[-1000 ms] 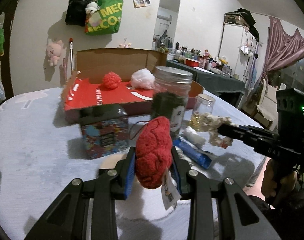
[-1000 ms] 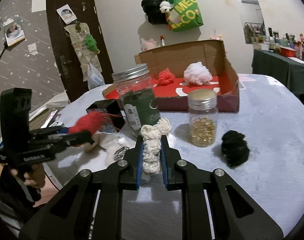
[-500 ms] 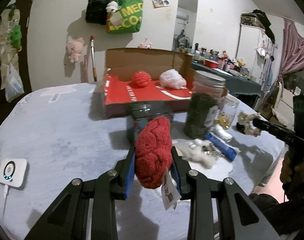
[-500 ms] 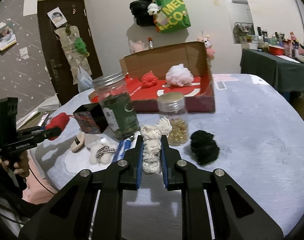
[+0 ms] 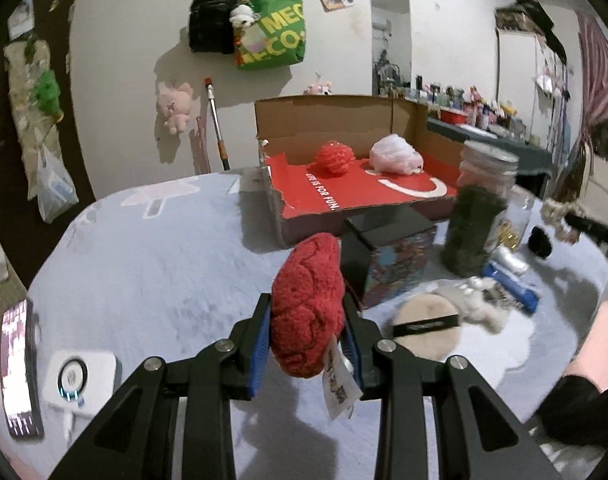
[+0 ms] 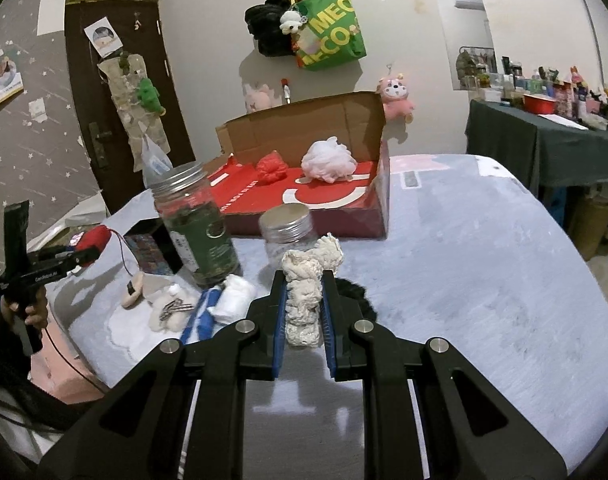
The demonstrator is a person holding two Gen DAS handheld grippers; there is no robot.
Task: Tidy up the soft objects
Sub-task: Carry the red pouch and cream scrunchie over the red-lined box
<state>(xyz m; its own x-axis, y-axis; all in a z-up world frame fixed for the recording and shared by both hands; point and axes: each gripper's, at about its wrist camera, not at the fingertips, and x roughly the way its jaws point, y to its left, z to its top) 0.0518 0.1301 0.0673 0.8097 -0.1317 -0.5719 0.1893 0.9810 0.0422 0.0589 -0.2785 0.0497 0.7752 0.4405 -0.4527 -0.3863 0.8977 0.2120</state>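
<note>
Two hand-held grippers were each carrying a soft item above a round table (image 6: pixel 483 264) covered in pale grey cloth. The left gripper (image 5: pixel 307 338) was closed on a red knitted scrunchie (image 5: pixel 308 304); its blue pads pressed both sides, and a paper tag hung below. The right gripper (image 6: pixel 302 314) was clamped nearly shut on a cream knitted scrunchie (image 6: pixel 305 284), whose top stuck out past the fingertips.

The step in hand appeared to be the carry: both pieces were lifted and neither was yet over its destination. That destination was probably the open cardboard box (image 5: pixel 383 196) with a red floor at the far side of the table, which already held a small red pom-pom (image 5: pixel 335 158) and a white fluffy puff (image 5: pixel 395 157).

From the left gripper's view the box lay ahead and to the right, beyond a small patterned box (image 5: pixel 389 256). From the right gripper's view it lay straight ahead, beyond a short glass jar (image 6: pixel 290 236), with a tall jar (image 6: pixel 194 224) to the left.

The next move would call for lifting each scrunchie clear of the jars and over the box wall, then opening the jaws. A black fluffy item (image 6: pixel 353 294) lay on the cloth just beyond the right gripper, apparently not yet sorted.
</note>
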